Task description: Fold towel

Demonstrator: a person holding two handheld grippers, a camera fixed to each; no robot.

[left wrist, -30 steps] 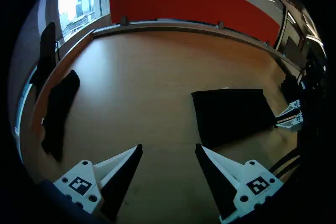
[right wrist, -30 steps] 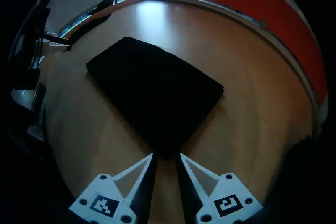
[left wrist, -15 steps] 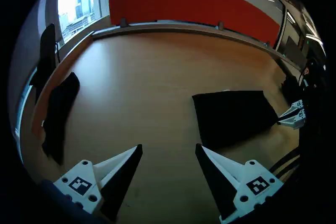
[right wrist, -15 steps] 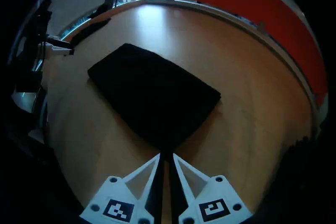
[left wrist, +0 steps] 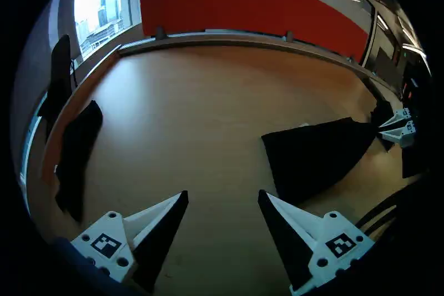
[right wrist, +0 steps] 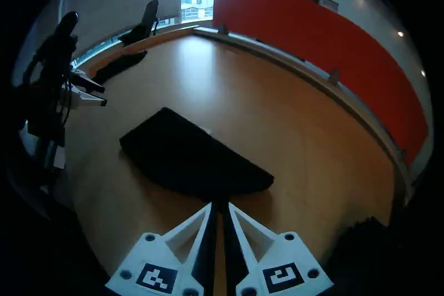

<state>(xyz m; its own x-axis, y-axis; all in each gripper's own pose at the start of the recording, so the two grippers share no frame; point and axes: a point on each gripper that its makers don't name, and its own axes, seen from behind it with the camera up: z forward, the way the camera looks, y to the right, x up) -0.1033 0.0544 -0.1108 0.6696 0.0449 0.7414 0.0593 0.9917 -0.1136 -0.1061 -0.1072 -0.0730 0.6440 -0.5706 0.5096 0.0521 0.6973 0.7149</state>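
The left gripper hangs over the bench, fingers wide apart. To its right lies the black towel, one corner pinched and lifted by the right gripper. A dark cloth lies far left.

Black rectangular cloth towel, mostly flat on the light wooden desk, one corner raised to a peak, pinched in the right gripper.

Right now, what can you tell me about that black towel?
The towel is plain black, soft-looking cloth with no pattern visible. Most of it lies flat on the wooden table. One corner is pinched between the shut fingers of the right gripper and held raised, so that end tapers to a point.
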